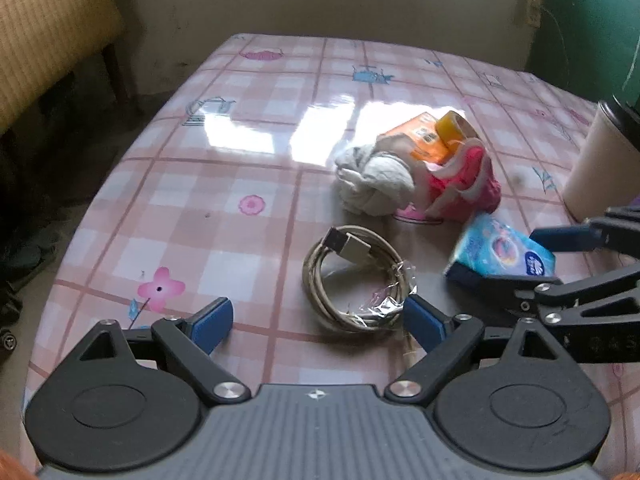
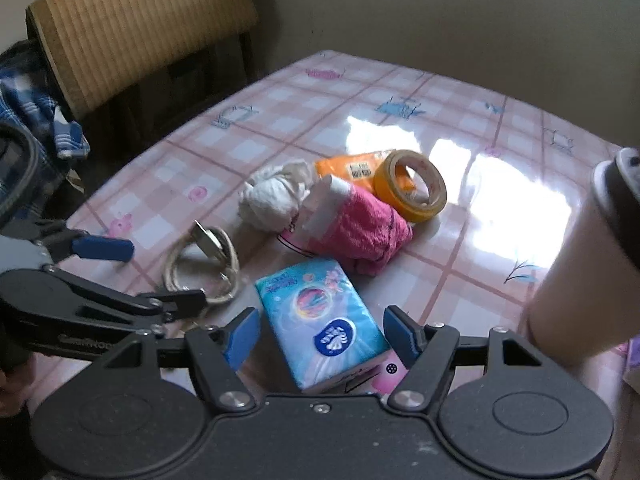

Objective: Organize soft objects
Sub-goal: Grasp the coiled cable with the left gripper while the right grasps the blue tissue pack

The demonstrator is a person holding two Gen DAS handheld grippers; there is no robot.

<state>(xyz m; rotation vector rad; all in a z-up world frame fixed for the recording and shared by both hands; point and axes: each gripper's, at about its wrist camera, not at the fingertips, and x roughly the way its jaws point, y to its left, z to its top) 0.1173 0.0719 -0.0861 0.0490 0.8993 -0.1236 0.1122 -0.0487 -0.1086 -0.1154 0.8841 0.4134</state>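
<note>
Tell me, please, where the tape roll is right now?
In the right wrist view the tape roll sits mid-table, leaning on the orange pack, just behind the pink cloth.

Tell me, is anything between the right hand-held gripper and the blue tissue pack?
Nothing visible. The tissue pack lies flat on the table, directly between the open fingers of the right hand-held gripper; no pad touches it.

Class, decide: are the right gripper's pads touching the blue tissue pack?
Apart. The right wrist view shows the blue tissue pack lying between the right gripper's open jaws, with tablecloth visible on both sides.
</note>
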